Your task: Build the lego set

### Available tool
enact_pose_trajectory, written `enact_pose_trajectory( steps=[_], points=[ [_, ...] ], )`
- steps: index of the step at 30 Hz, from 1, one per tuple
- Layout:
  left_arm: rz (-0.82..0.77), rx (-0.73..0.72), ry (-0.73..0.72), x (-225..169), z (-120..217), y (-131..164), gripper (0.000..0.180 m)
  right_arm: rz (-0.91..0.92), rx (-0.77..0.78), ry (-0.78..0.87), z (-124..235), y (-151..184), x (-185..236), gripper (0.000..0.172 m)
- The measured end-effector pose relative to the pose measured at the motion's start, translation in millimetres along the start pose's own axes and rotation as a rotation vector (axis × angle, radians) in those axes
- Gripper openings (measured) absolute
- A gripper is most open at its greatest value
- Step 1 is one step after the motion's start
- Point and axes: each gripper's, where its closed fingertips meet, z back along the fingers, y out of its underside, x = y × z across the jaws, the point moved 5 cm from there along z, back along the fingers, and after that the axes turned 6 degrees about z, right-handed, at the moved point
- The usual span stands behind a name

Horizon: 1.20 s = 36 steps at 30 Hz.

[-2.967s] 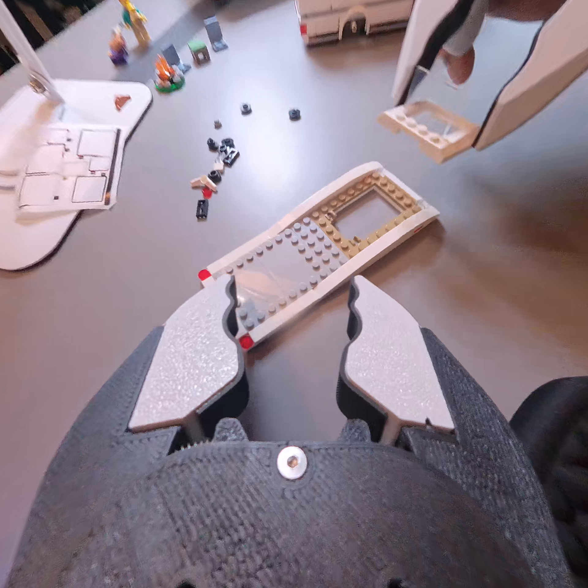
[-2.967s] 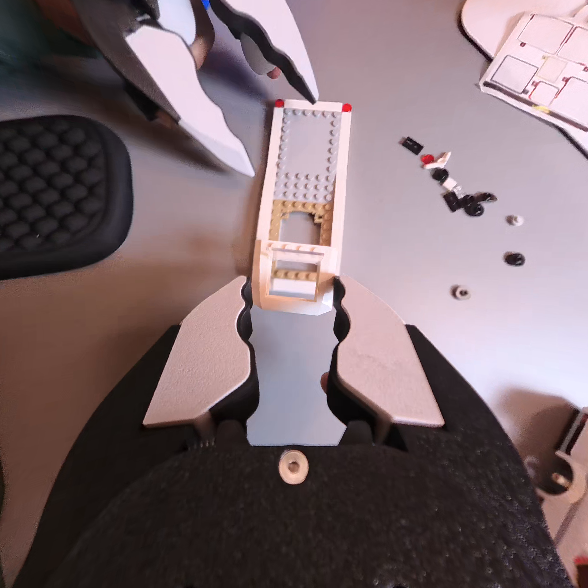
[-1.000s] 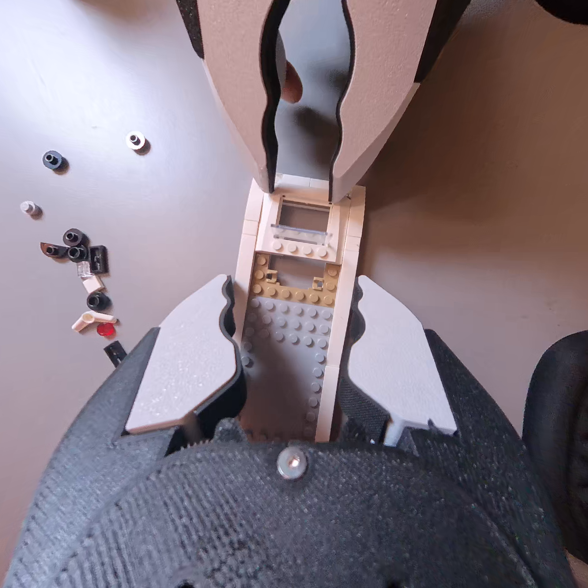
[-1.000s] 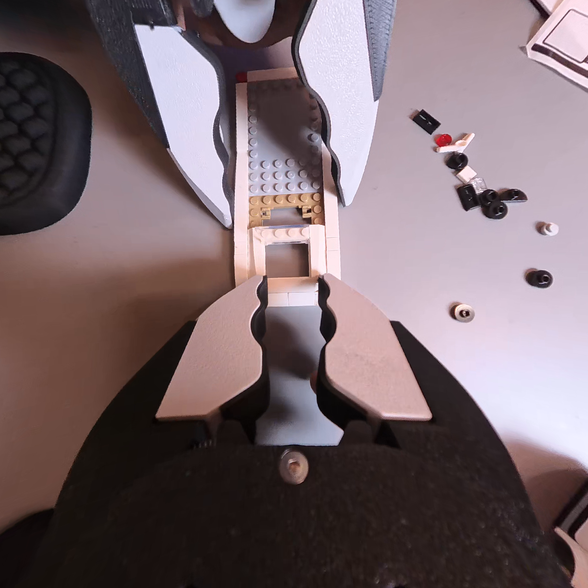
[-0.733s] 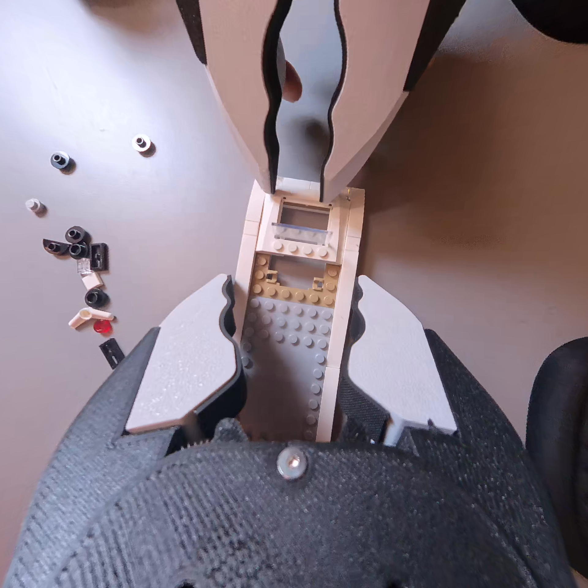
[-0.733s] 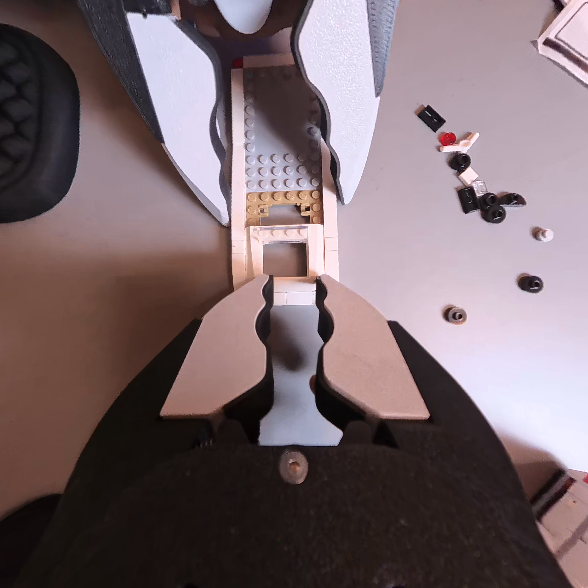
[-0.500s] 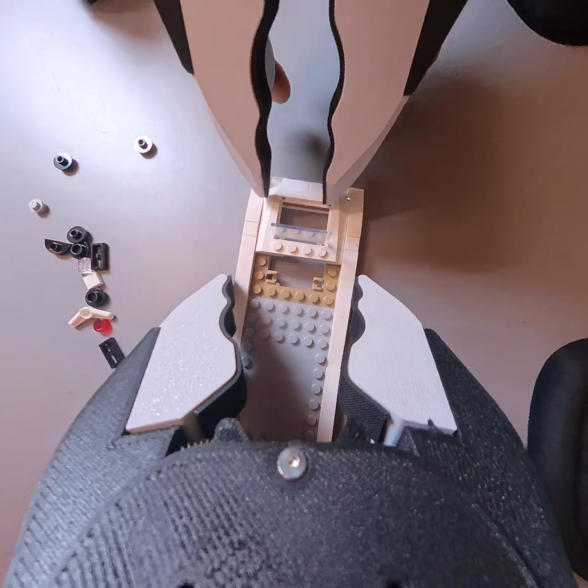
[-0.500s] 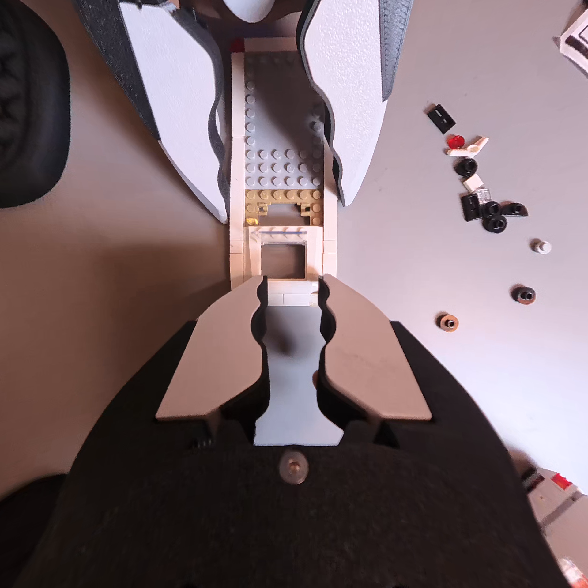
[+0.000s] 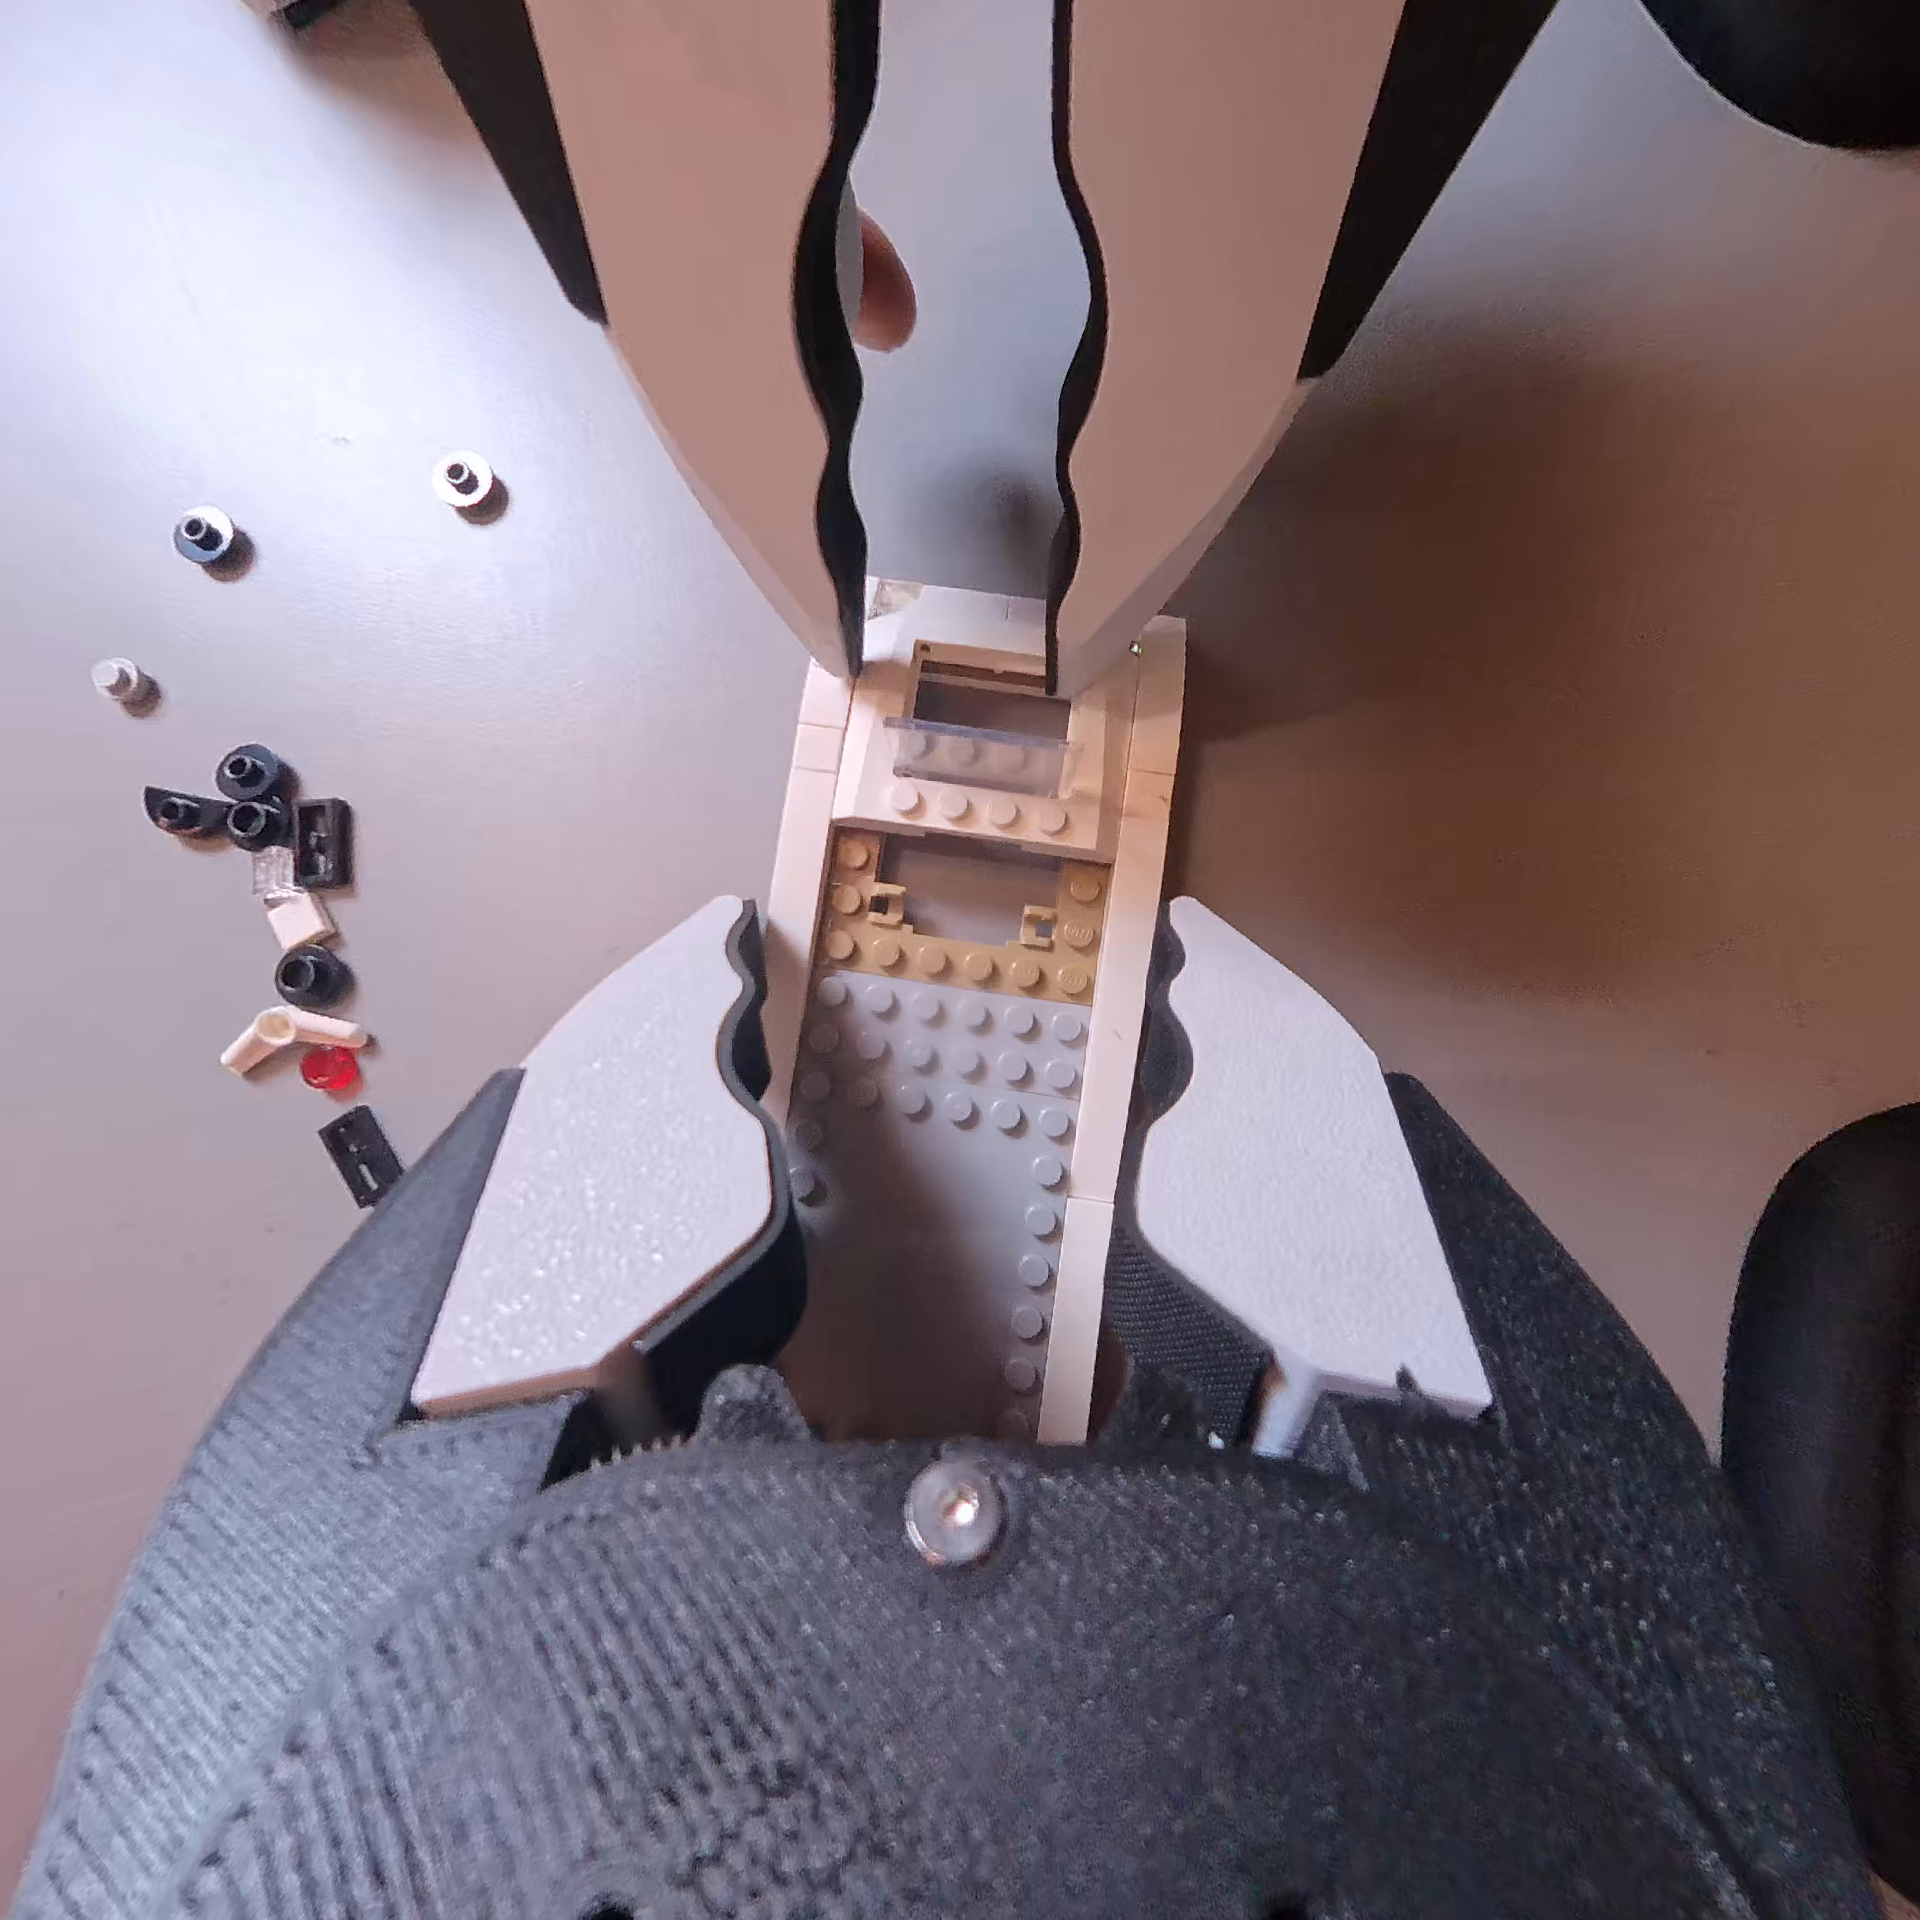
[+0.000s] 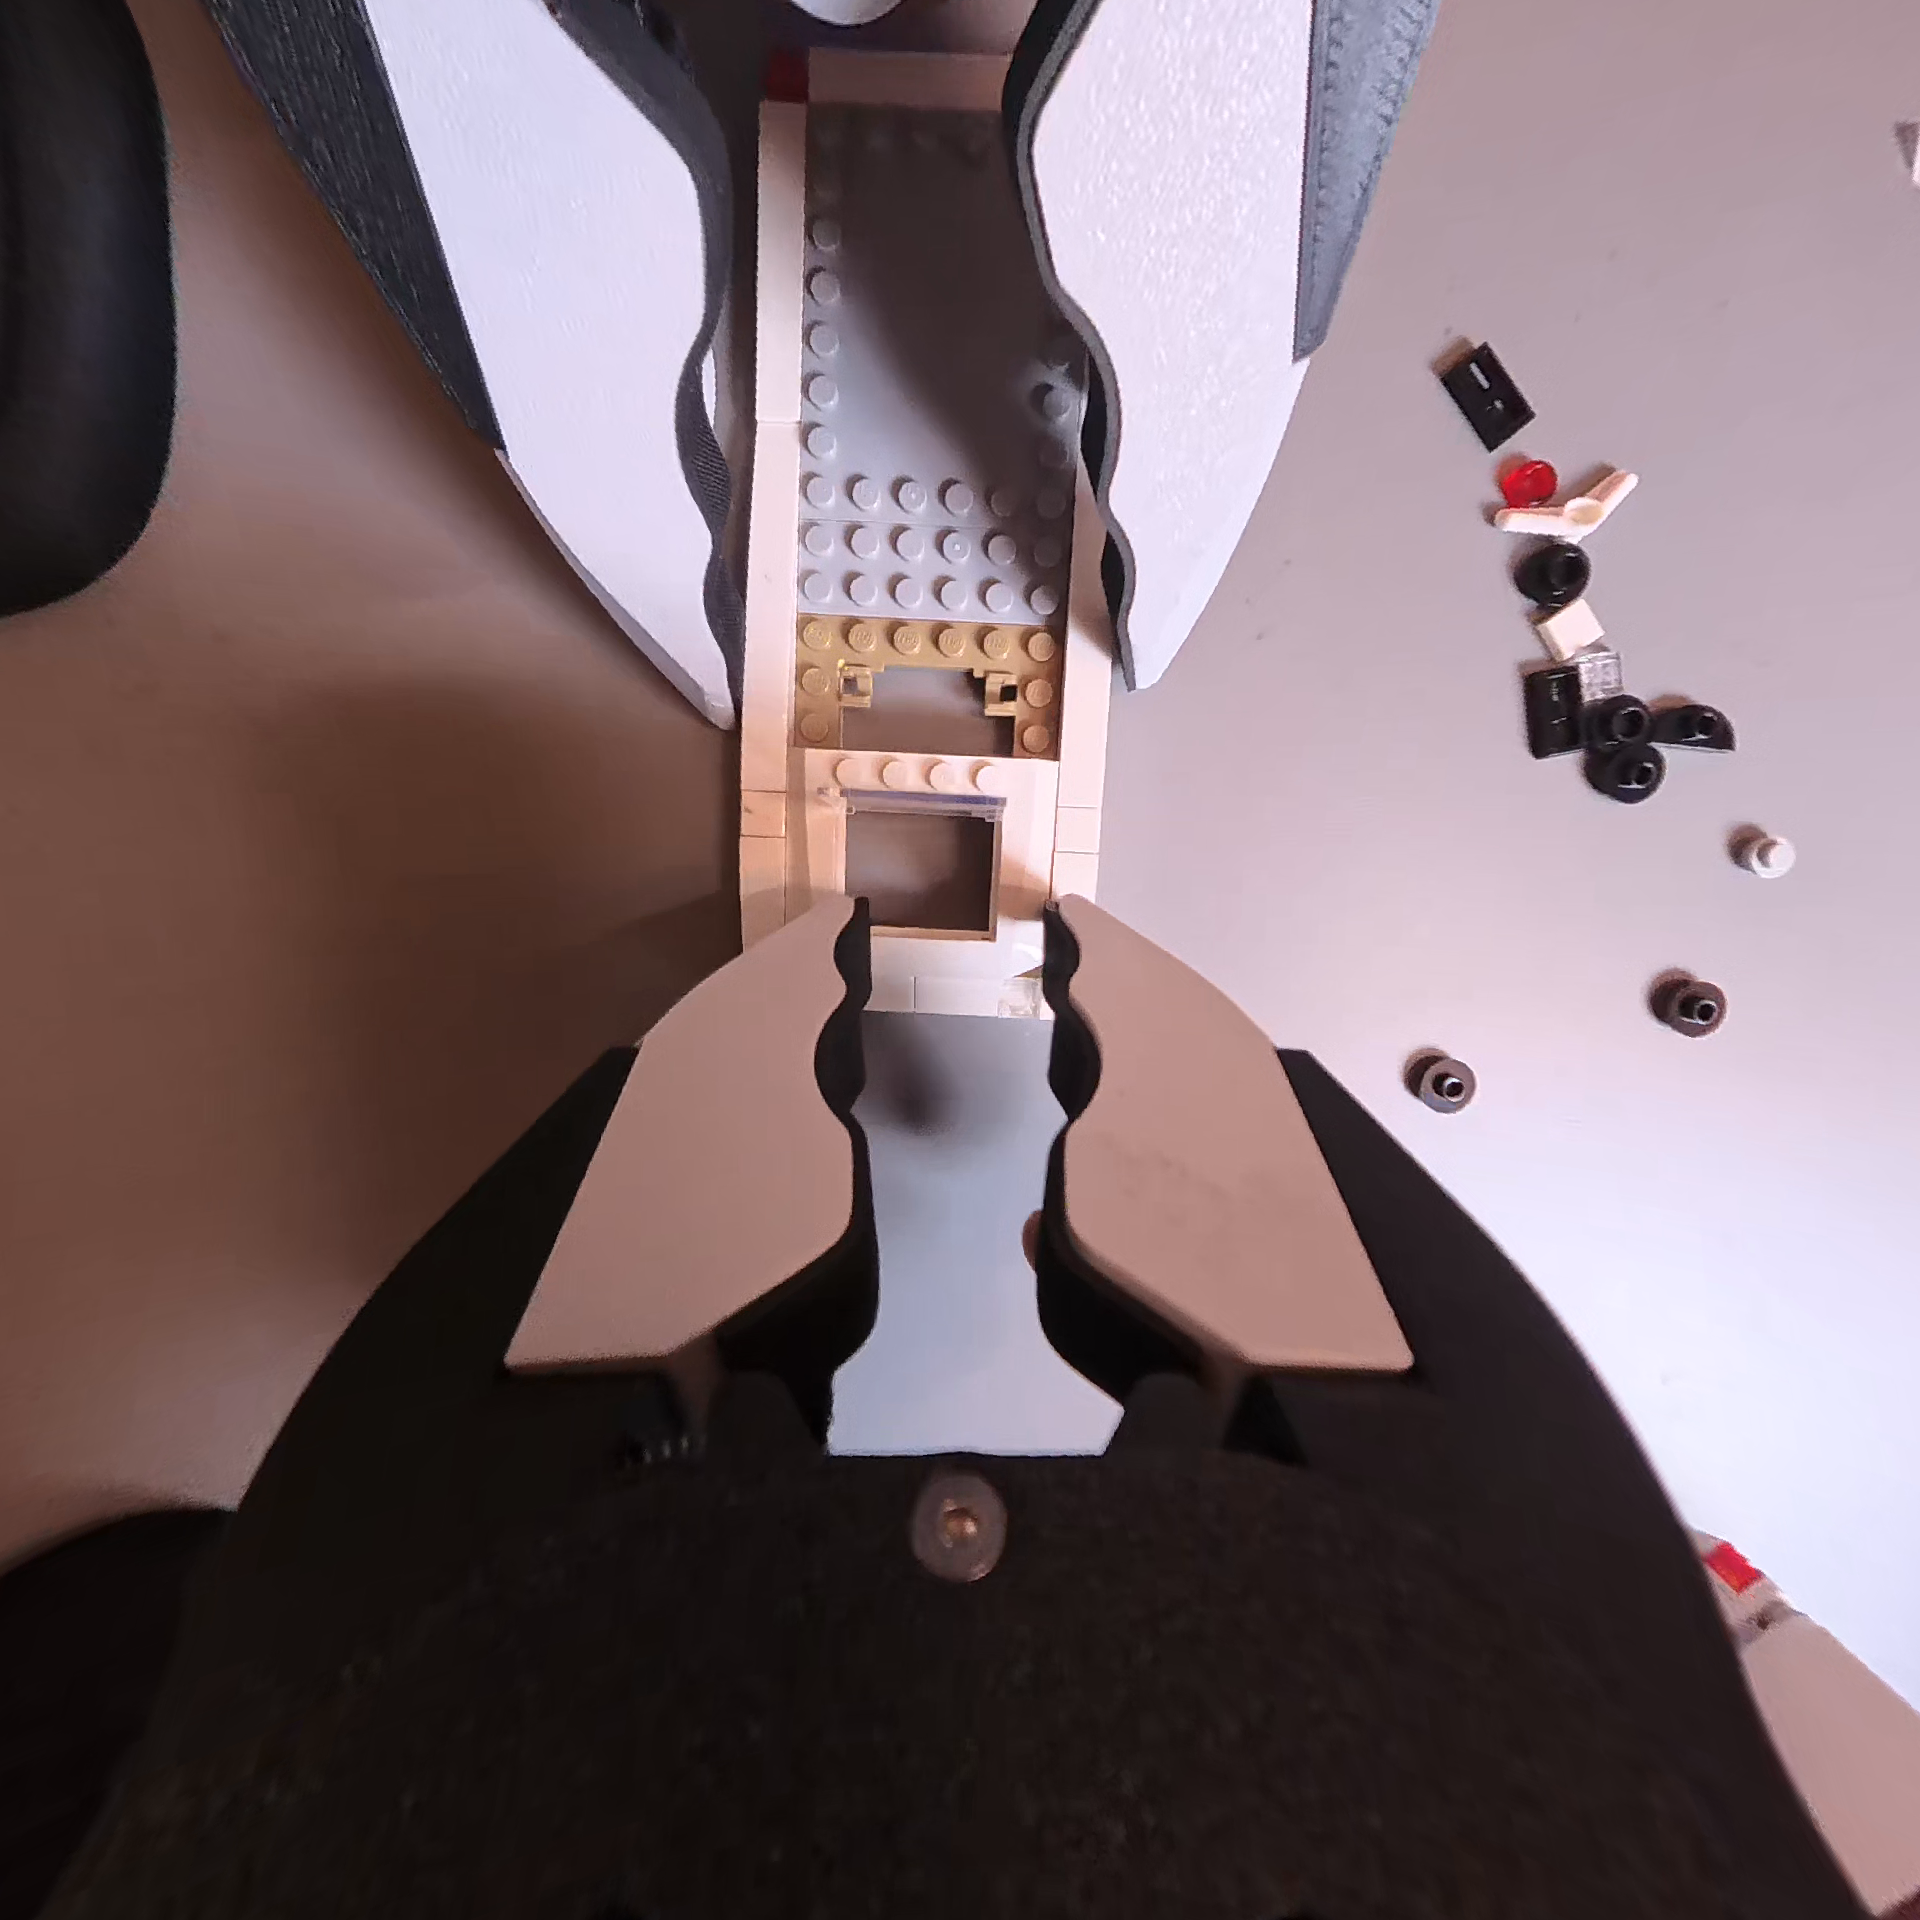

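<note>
- Squarely between the left gripper's (image 9: pixel 961 925) fingers lies a long brick plate (image 9: pixel 935 1091), flat on the worktop (image 9: pixel 1507 727). It is grey-studded at the near end, with a tan open section past that and a white strip down each long side.
- Those fingers are spread wide, one pad close against each white strip. I cannot tell whether they press on the plate.
- A white window frame (image 9: pixel 977 821) with a clear pane sits on the plate's far end, just past the tan section.
- The right gripper (image 10: pixel 951 914) faces the left one from the opposite end. Its fingers are only narrowly apart, and the tips come down on the outer end of the window frame, one at each side.
- Between the right pads only the plate's white end and bare worktop show, so nothing is clamped there.
- To the left of the plate, in the left wrist view, is a scatter of small loose pieces (image 9: pixel 281 883): black round studs, a white tile, a clear bit, a red round stud and a cream connector.
</note>
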Motion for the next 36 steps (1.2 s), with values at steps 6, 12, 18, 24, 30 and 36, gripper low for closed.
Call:
enact_pose_trajectory(
  steps=[6,12,18,24,30,36],
  points=[
    [0.001,-0.007,0.000,-0.5,-0.3,0.1,0.071,0.036,0.031,0.011,-0.4,-1.4,1.0,0.029],
    [0.001,-0.007,-0.003,-0.8,-0.2,0.1,0.071,0.036,0.020,0.045,-0.9,-0.6,0.7,0.025],
    [0.001,-0.008,-0.004,-0.8,-0.2,0.2,0.071,0.091,0.059,0.134,-2.2,-1.7,-1.9,0.012],
    [0.002,-0.012,-0.004,-0.7,-0.3,0.3,0.071,0.133,0.074,0.177,-2.8,-2.0,-2.2,0.007],
    [-0.001,-0.018,-0.004,-0.8,-0.3,0.4,0.071,0.160,0.116,0.198,-3.6,-3.7,-1.1,0.007],
    [-0.002,-0.026,-0.005,-1.0,-0.4,0.5,0.071,0.171,0.122,0.212,-4.3,-3.7,-0.5,0.006]
  ],
)
